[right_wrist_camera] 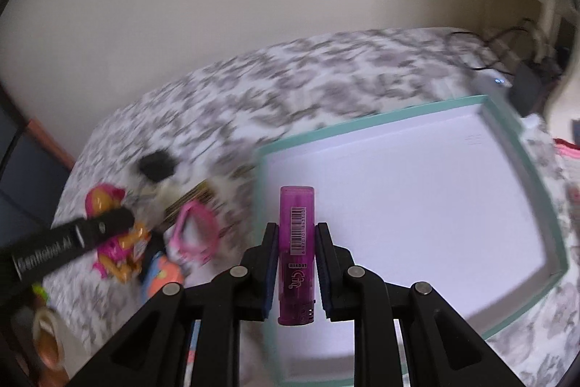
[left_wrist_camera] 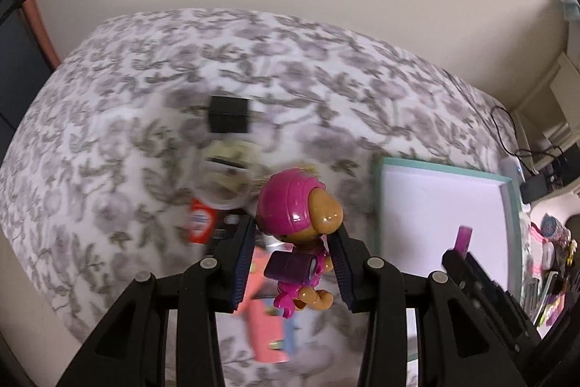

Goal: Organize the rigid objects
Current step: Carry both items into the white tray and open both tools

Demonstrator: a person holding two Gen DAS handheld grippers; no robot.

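Note:
In the left wrist view my left gripper (left_wrist_camera: 295, 236) is shut on a toy dog (left_wrist_camera: 299, 205) with a pink helmet, lifted above the floral bedspread (left_wrist_camera: 145, 78). My right gripper (right_wrist_camera: 297, 230) is shut on a purple lighter (right_wrist_camera: 296, 242), which stands upright between the pads over the near left part of a white box with a teal rim (right_wrist_camera: 362, 127). The box (left_wrist_camera: 504, 191) lies to the right of the left gripper; the right gripper (left_wrist_camera: 457, 254) with the lighter (left_wrist_camera: 464, 237) hangs over it. From the right wrist, a left finger (right_wrist_camera: 90, 231) crosses the toy dog (right_wrist_camera: 108, 202).
On the bedspread lie a black cube (left_wrist_camera: 230, 118), a cream object (left_wrist_camera: 228, 165), an orange packet (left_wrist_camera: 201, 220), a pink ring-shaped toy (right_wrist_camera: 197, 231) and an orange and blue toy (right_wrist_camera: 163, 274). Cables and dark devices (left_wrist_camera: 536, 184) sit past the box. A wall backs the bed.

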